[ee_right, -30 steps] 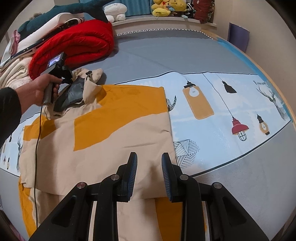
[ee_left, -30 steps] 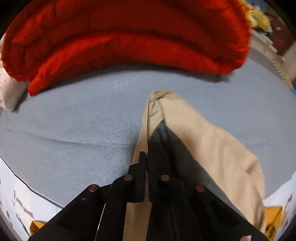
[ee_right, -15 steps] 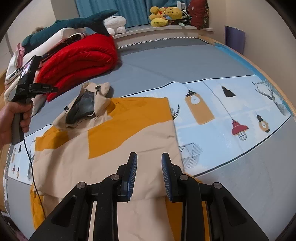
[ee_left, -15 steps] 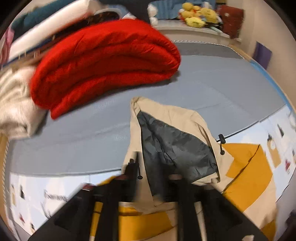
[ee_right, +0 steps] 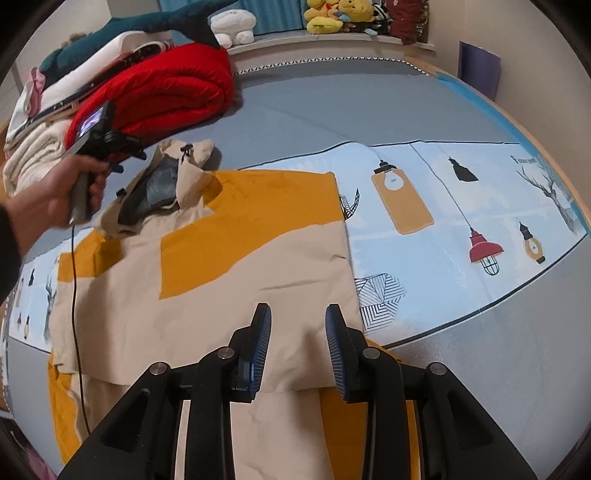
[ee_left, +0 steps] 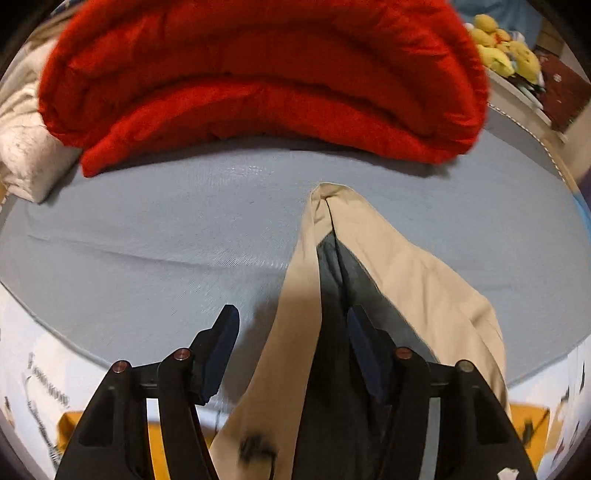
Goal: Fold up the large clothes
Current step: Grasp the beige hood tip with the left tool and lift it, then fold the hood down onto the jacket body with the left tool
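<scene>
Left gripper hovers at the hood of the jacket, fingers spread wide; the beige edge of the hood runs up between them, and the right finger sits against the dark grey lining, though I cannot tell whether it presses on it; nothing is clamped. From the other side the person's left hand holds the handle just beside the hood. The jacket lies flat on the bed, beige with mustard-yellow panels, spread over a pale blue sheet printed with lamps and deer; its hood points towards the red quilt, which is rolled up near the hood but apart from it on the grey cover; a cream blanket is bunched beside the quilt. Right gripper hangs low over the near part of the jacket, fingers parted to a moderate gap, holding nothing; beige cloth shows between them. Yellow plush toys sit on the ledge at the far end.
</scene>
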A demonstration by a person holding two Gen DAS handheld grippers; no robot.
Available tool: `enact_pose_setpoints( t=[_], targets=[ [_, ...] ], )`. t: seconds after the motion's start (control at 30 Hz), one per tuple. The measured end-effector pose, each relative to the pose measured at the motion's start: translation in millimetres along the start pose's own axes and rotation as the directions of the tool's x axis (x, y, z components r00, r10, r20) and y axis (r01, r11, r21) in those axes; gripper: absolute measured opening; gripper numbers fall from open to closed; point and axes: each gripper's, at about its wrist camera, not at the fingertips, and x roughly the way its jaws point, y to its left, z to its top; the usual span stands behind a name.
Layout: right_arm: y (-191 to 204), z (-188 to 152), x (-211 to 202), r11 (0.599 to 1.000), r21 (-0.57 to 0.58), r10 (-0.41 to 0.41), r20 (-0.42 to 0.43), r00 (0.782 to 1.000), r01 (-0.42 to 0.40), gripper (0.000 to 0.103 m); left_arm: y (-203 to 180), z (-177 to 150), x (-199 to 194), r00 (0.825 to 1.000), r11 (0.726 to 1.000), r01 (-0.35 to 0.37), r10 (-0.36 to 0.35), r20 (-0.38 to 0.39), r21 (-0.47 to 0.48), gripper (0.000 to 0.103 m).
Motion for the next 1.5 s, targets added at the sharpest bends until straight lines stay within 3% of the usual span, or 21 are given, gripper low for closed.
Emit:
enact_pose_setpoints(
  t=[0.1, 0.17, 0.23, 0.37, 0.43, 0.53, 0.63, 0.77, 0.87, 1.0, 1.03, 1.2, 1.27, 1.33, 1.4, 1.5],
  targets=[
    [-1.1, 0.9, 2.6, 1.000, -0.009, -0.011, -0.002, 1.000, 0.011, 0.032, -4.5, 10.8, 24.5, 0.999, 1.000, -0.028, 0.028, -0.019, 0.010, 0.049],
    [-1.3, 1.7, 3.3, 1.000, -0.009, -0.017, 0.001, 1.000, 0.017, 0.032, -6.2, 14.9, 38.7, 0.997, 0.998, -0.053, 0.054, -0.046, 0.022, 0.034],
    [-1.1, 3.5, 5.5, 1.000, -0.002, -0.020, -0.001, 1.000, 0.020, 0.032, -7.0, 16.3, 50.3, 0.994, 0.997, -0.071, 0.073, -0.077, 0.037, 0.011],
    [1.6, 5.4, 7.7, 1.000, 0.010, -0.008, -0.008, 1.000, 0.008, 0.032, -8.5, 13.5, 39.8, 0.993, 0.991, -0.101, 0.105, -0.047, 0.085, 0.002],
    [3.3, 6.6, 6.6, 1.000, 0.009, -0.008, -0.004, 1.000, 0.008, 0.032, -10.3, 8.8, 12.4, 0.998, 0.992, -0.061, 0.062, -0.004, 0.109, 0.001],
    [4.1, 10.0, -1.2, 1.000, 0.029, 0.001, 0.017, 1.000, -0.002, 0.032, -20.1, -11.3, -54.7, 0.993, 0.974, -0.004, -0.023, 0.116, 0.226, 0.001],
    [5.6, 11.7, -11.9, 0.999, 0.034, 0.015, 0.047, 0.999, -0.017, 0.032, -26.3, -57.4, -135.5, 0.974, 0.932, 0.019, -0.100, 0.206, 0.363, 0.001],
    [6.2, 10.7, -23.7, 0.998, 0.042, 0.041, 0.079, 0.996, -0.044, 0.032, -14.4, -132.4, -223.1, 0.948, 0.895, 0.057, -0.188, 0.258, 0.442, 0.001],
    [4.3, 8.1, -30.8, 0.996, 0.065, 0.060, 0.100, 0.993, -0.067, 0.032, -2.5, -193.6, -264.9, 0.934, 0.874, 0.054, -0.215, 0.285, 0.482, 0.001],
    [6.2, 4.2, -37.3, 0.990, 0.085, 0.105, 0.109, 0.988, -0.115, 0.032, 20.5, -264.4, -283.1, 0.940, 0.887, 0.062, -0.206, 0.272, 0.458, 0.002],
    [7.5, 3.2, -39.1, 0.989, 0.081, 0.118, 0.113, 0.987, -0.128, 0.032, 25.7, -279.8, -282.9, 0.944, 0.895, 0.081, -0.210, 0.254, 0.439, 0.008],
    [10.1, -0.9, -45.0, 0.975, 0.080, 0.195, 0.134, 0.972, -0.207, 0.034, 48.9, -349.9, -272.3, 0.962, 0.920, 0.148, -0.220, 0.164, 0.364, 0.010],
    [8.4, -1.9, -39.9, 0.961, 0.115, 0.237, 0.122, 0.964, -0.251, 0.036, 63.1, -363.2, -273.0, 0.958, 0.929, 0.188, -0.245, 0.151, 0.318, 0.014],
    [10.0, -3.1, -31.7, 0.945, 0.141, 0.282, 0.101, 0.954, -0.294, 0.037, 80.7, -365.9, -270.6, 0.950, 0.947, 0.220, -0.263, 0.167, 0.234, 0.029],
    [15.5, -5.2, -23.2, 0.939, 0.137, 0.308, 0.075, 0.948, -0.316, 0.037, 95.1, -358.7, -256.3, 0.954, 0.959, 0.255, -0.270, 0.132, 0.123, 0.031],
    [26.3, -11.7, -2.5, 0.926, 0.153, 0.349, 0.013, 0.937, -0.346, 0.037, 110.4, -349.3, -228.4, 0.941, 0.940, 0.337, -0.335, 0.055, -0.050, 0.034]
  ],
)
